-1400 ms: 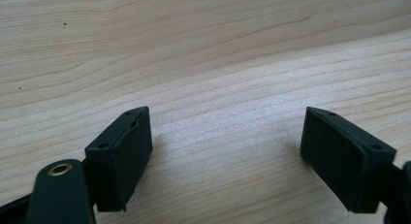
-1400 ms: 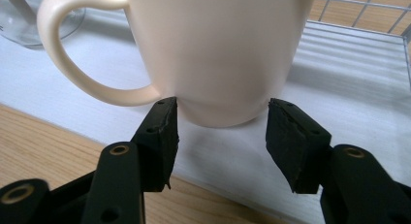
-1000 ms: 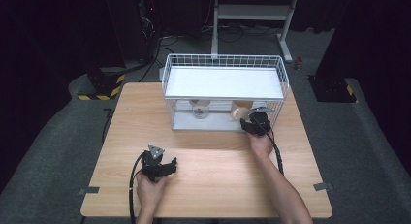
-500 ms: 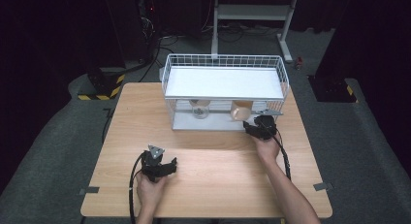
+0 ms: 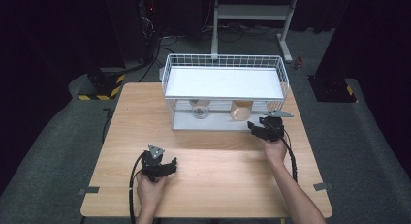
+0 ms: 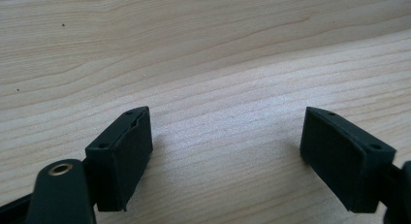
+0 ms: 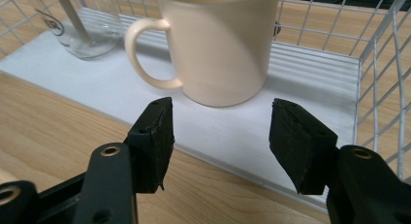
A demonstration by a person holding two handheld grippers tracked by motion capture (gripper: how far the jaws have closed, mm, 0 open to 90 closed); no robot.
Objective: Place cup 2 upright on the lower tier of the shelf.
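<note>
Just beyond the right gripper's parted fingers, cream mug.

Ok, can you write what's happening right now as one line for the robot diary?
left gripper: open, low over bare table | right gripper: open, empty, facing cream mug on wire rack's lower shelf | glass: beside mug

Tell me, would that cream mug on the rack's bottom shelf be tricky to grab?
The cream mug looks rigid and glazed, so probably slippery. It stands upright on a wide base, so it is unlikely to tip. The right gripper is open in front of it.
</note>
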